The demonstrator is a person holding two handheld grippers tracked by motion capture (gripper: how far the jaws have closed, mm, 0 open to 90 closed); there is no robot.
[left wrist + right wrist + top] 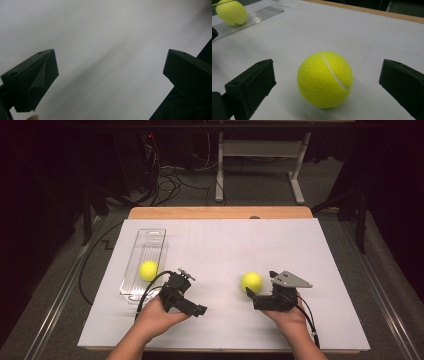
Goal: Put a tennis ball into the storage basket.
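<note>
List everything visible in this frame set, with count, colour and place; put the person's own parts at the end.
tennis balls: 2, yellow-green; one in the tray, one on the table ahead of the right gripper
tray: 1, clear plastic, left part of the table
table: 1, white top with a wooden far edge
desk frame: 1, pale, on the floor beyond the table
cables: several, dark, floor beyond the table
left gripper: 1, black, open, over bare table
right gripper: 1, black, open, just short of the near ball
hands: 2, left, right
</note>
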